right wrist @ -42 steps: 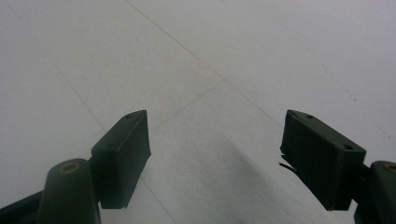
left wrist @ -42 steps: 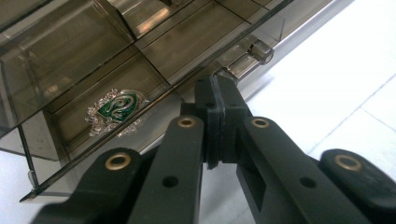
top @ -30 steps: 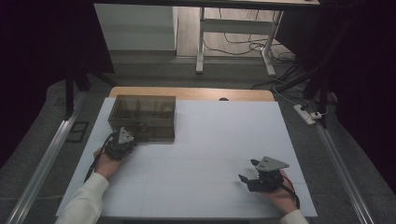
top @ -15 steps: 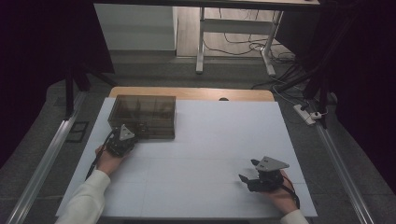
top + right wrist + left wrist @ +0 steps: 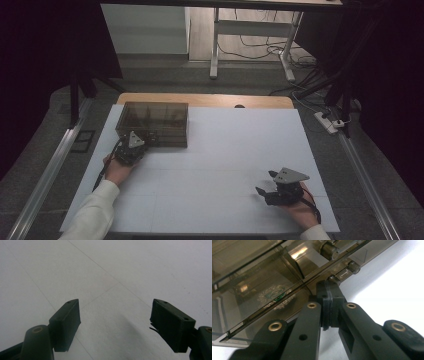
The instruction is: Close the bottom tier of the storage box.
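Observation:
A smoky transparent plastic box (image 5: 155, 117) with a closed lid stands at the back left of the white table (image 5: 225, 150). My left gripper (image 5: 149, 137) is at the box's front side, jaws shut. In the left gripper view its pads (image 5: 334, 293) press flat together, with the tips of the left gripper (image 5: 328, 290) right at the lid seam of the box (image 5: 262, 277), just below a small clear latch tab (image 5: 342, 272). Nothing shows between the pads. My right gripper (image 5: 266, 182) rests near the front right of the table, open; nothing but bare white surface lies between the jaws of the right gripper (image 5: 115, 320).
A wooden strip (image 5: 200, 100) borders the table's far edge. Metal rails (image 5: 50, 170) run along both sides on the floor. A power strip (image 5: 327, 122) and cables lie on the floor at the right, behind a desk frame (image 5: 215, 45).
My left gripper has edged slightly toward the box front. The right gripper has not moved.

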Demonstrator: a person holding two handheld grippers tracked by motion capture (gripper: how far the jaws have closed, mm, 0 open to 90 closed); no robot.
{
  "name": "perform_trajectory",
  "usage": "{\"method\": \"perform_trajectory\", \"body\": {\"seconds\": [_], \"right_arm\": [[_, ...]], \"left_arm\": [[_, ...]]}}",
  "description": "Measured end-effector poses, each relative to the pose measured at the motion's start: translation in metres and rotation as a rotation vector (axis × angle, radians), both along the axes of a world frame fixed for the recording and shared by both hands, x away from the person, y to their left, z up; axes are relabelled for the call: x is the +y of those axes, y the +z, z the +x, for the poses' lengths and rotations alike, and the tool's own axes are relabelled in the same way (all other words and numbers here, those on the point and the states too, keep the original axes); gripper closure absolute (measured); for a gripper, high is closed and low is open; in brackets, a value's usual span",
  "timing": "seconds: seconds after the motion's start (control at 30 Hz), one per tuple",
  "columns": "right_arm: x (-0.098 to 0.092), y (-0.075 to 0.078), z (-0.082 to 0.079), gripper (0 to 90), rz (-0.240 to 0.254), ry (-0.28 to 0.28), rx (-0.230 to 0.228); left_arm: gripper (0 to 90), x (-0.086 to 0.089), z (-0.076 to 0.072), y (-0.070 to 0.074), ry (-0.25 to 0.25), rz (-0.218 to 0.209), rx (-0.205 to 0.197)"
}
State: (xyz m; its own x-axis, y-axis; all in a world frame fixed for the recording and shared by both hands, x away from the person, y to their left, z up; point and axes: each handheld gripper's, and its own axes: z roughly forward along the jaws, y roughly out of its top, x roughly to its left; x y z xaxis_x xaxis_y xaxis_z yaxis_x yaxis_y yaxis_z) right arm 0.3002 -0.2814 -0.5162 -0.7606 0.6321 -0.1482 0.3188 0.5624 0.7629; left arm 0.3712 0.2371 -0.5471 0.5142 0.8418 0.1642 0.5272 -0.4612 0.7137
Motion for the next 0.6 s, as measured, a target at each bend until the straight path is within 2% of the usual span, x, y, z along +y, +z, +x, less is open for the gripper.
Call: {"method": "perform_trajectory", "body": {"seconds": [0.33, 0.6], "right_arm": [[-0.0004, 0.0004, -0.0004, 23.6, 0.002, -0.001, -0.001], [-0.0027, 0.0019, -0.0014, 23.6, 0.007, -0.002, -0.009]], "left_arm": [[88.2, 0.0007, 0.0, 0.0003, -0.002, -0.006, 0.007], [88.2, 0.0014, -0.0091, 0.0062, -0.026, 0.0, 0.004]]}}
